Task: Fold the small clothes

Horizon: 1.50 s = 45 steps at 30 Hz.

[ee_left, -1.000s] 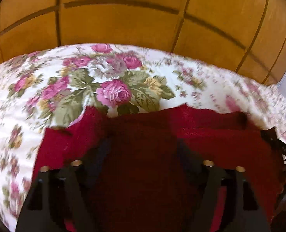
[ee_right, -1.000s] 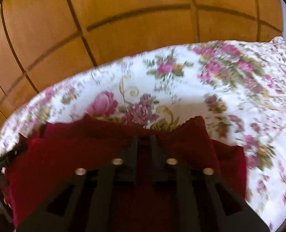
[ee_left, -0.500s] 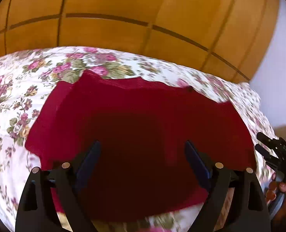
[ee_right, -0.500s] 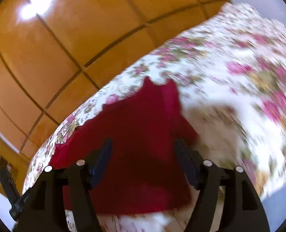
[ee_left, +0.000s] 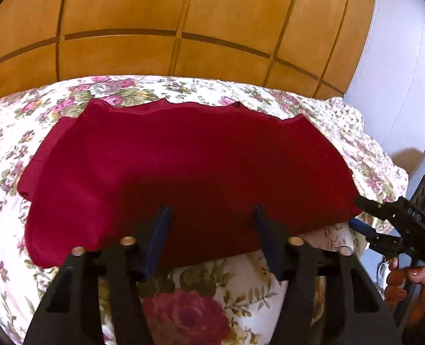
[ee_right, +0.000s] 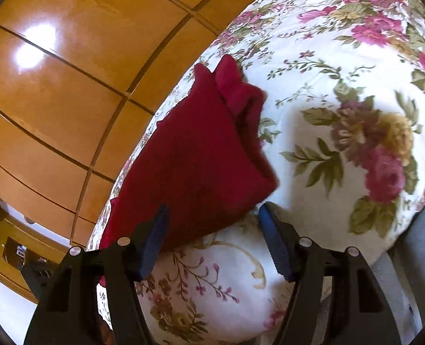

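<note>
A dark red garment (ee_left: 189,166) lies folded flat on the floral bedspread (ee_left: 8,224). My left gripper (ee_left: 212,227) hovers at its near edge; its jaws are closing and the blue pads (ee_left: 162,230) press on nothing. In the right wrist view the garment (ee_right: 201,155) runs away to the upper left, with a bunched end at the far side. My right gripper (ee_right: 213,227) is at its near corner, tilted; its jaws are closing slightly, and fabric shows between the pads (ee_right: 272,235) without being pinched. The right gripper (ee_left: 364,221) also shows at the garment's right edge, held by a hand (ee_left: 405,281).
A wooden panelled headboard (ee_left: 183,28) rises behind the bed. A pale wall (ee_left: 399,57) stands at the right. The bedspread (ee_right: 341,72) stretches out wide to the right of the garment. Wooden furniture (ee_right: 8,253) sits low at the left beyond the bed.
Both grippers have drawn back from over the red garment to its near edge, and it now lies flat. The right gripper let go of the fabric, rolled and swung to the garment's corner.
</note>
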Motion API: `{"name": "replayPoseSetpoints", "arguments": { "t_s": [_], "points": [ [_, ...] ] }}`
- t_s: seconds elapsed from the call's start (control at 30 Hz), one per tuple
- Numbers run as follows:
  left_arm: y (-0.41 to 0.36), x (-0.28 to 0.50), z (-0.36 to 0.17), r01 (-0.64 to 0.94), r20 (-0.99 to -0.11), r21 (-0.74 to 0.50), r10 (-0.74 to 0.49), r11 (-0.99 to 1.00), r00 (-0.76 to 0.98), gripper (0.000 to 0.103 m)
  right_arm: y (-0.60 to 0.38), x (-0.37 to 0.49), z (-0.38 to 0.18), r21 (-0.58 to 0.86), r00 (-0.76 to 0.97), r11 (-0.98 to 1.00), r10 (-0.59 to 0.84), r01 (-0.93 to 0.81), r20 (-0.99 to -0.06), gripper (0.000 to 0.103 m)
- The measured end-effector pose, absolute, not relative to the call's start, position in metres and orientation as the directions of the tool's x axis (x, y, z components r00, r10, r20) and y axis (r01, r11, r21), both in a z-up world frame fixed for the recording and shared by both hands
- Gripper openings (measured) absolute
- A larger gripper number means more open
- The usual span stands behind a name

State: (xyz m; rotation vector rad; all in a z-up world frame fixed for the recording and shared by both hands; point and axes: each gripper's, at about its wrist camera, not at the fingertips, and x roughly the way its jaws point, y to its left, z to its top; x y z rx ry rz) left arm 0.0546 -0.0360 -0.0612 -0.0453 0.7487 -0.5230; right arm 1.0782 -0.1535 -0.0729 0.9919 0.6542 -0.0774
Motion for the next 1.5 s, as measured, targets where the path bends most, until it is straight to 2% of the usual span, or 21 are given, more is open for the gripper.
{"name": "replayPoseSetpoints", "arguments": {
  "t_s": [0.13,0.23,0.47,0.63,0.77,0.83,0.87,0.9,0.93,1.0,1.2,1.3,1.37,1.5],
  "points": [
    [-0.036,0.064,-0.072,0.412,-0.663,-0.242,-0.46,0.878,0.591,0.05,-0.153,1.086,-0.072,0.742,0.805,0.577,0.229,0.34,-0.547,0.064],
    [-0.042,0.061,-0.074,0.428,-0.671,-0.187,-0.433,0.884,0.602,0.05,-0.154,1.095,-0.073,0.73,0.803,0.591,0.219,0.343,-0.554,0.062],
    [-0.042,0.062,-0.077,0.424,-0.675,-0.187,-0.429,0.886,0.6,0.05,-0.169,1.115,-0.078,0.768,0.829,0.516,0.18,0.379,-0.53,0.06],
    [-0.042,0.062,-0.078,0.42,-0.677,-0.188,-0.427,0.888,0.599,0.05,-0.181,1.128,-0.084,0.797,0.842,0.442,0.149,0.412,-0.518,0.054],
    [-0.044,0.062,-0.077,0.417,-0.678,-0.185,-0.423,0.89,0.601,0.05,-0.183,1.144,-0.08,0.772,0.825,0.46,0.133,0.439,-0.549,0.051],
    [-0.043,0.061,-0.075,0.415,-0.678,-0.196,-0.429,0.888,0.598,0.05,-0.183,1.152,-0.078,0.747,0.811,0.486,0.123,0.453,-0.572,0.042],
    [-0.043,0.061,-0.074,0.415,-0.677,-0.204,-0.434,0.887,0.595,0.051,-0.184,1.155,-0.079,0.745,0.808,0.486,0.124,0.456,-0.576,0.032],
    [-0.041,0.061,-0.072,0.421,-0.674,-0.228,-0.454,0.878,0.582,0.06,-0.186,1.156,-0.082,0.757,0.812,0.472,0.134,0.452,-0.568,0.026],
    [-0.038,0.062,-0.07,0.426,-0.671,-0.252,-0.475,0.869,0.57,0.07,-0.188,1.156,-0.085,0.775,0.818,0.445,0.145,0.448,-0.556,0.025],
    [-0.03,0.06,-0.063,0.417,-0.656,-0.282,-0.491,0.864,0.574,0.081,-0.191,1.154,-0.089,0.803,0.829,0.405,0.163,0.438,-0.535,0.022],
    [0.005,0.064,-0.051,0.322,-0.637,-0.281,-0.427,0.904,0.642,0.082,-0.195,1.15,-0.077,0.838,0.852,0.37,0.185,0.401,-0.49,0.02],
    [0.025,0.069,-0.05,0.248,-0.657,-0.262,-0.361,0.932,0.662,0.082,-0.193,1.151,-0.067,0.844,0.857,0.367,0.188,0.391,-0.479,0.019],
    [0.036,0.072,-0.05,0.196,-0.676,-0.226,-0.298,0.954,0.674,0.082,-0.191,1.153,-0.059,0.838,0.854,0.374,0.186,0.397,-0.487,0.019],
    [0.059,0.076,-0.046,0.137,-0.675,-0.227,-0.258,0.964,0.692,0.082,-0.182,1.16,-0.036,0.8,0.835,0.432,0.166,0.416,-0.524,0.019]
  ]
}}
